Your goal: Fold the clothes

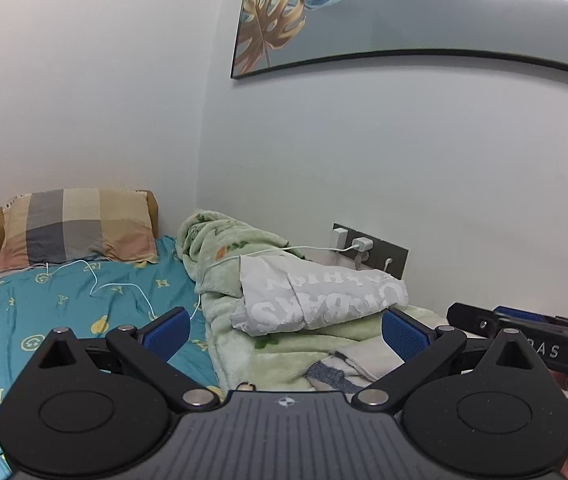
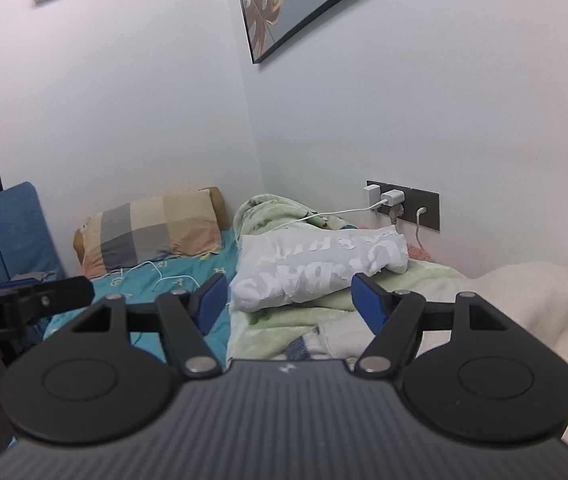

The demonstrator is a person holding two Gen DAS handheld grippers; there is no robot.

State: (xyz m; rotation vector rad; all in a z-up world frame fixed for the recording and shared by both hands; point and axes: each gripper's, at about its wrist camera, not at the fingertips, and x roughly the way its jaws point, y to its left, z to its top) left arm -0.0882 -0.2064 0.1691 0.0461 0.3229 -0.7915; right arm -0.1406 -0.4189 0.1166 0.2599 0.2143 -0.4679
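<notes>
Clothes: a grey-white shirt (image 1: 320, 296) with printed lettering lies bunched in a loose bundle on the green blanket (image 1: 227, 320), just in front of the wall socket (image 1: 368, 246). A white garment with a blue band (image 1: 348, 364) lies nearer than the shirt, partly hidden. The left claw (image 1: 286, 330) and right claw (image 2: 288, 300) both stand wide open, holding nothing, short of the shirt. The bundle fits either a finished rough fold or one awaiting folding. Any grasp should take 2 edges, clear of the white cable (image 1: 284, 249) behind the shirt.
</notes>
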